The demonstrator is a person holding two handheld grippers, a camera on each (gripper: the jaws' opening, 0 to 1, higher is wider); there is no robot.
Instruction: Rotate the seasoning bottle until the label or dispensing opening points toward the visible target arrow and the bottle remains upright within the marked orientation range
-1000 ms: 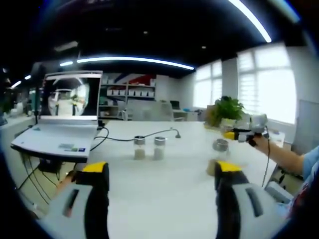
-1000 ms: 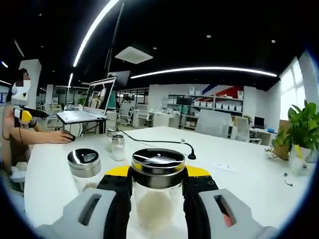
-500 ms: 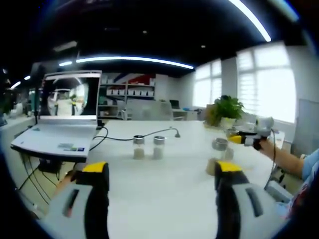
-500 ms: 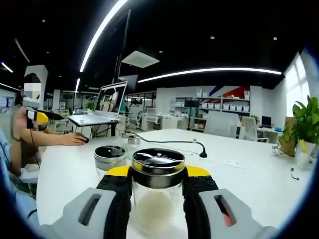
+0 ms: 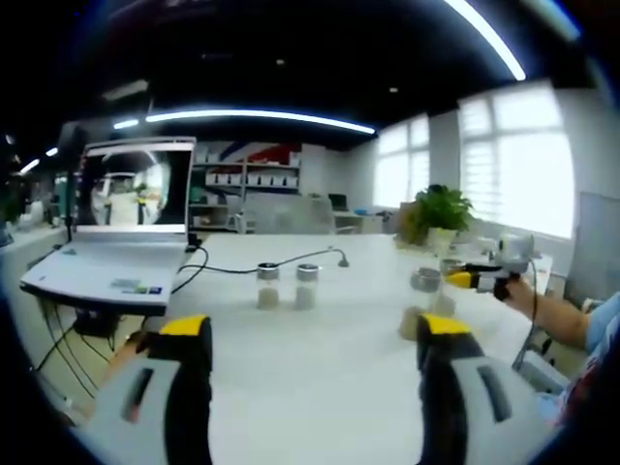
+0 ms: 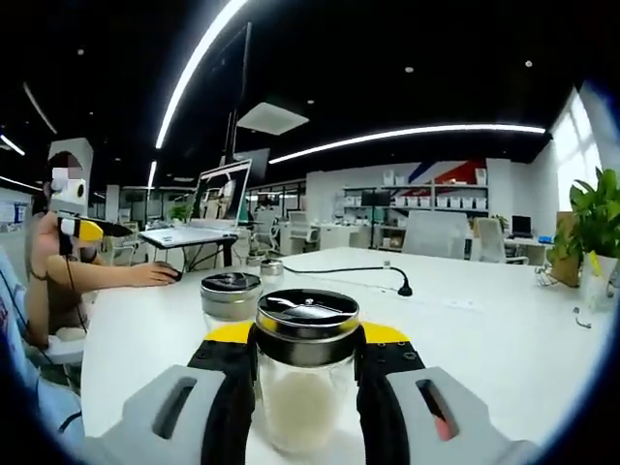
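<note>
Right gripper (image 6: 308, 387) clamped round the seasoning bottle (image 6: 307, 373), upright on the white table (image 6: 504, 349); mid-rotation, probably. Left gripper (image 5: 308, 387) wide open, holding nothing. Next: turning further toward an arrow not visible, keeping upright.

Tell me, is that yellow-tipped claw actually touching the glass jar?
Touching: in the right gripper view, the right gripper's jaws press both sides of the seasoning bottle.

1. A white table (image 5: 320, 358) carries everything.
2. An open laptop (image 5: 121, 232) stands at its edge.
3. Just beside the laptop, a black cable (image 5: 242, 267) lies on the table.
4. Near the cable stand two small shaker jars (image 5: 287, 286), side by side.
</note>
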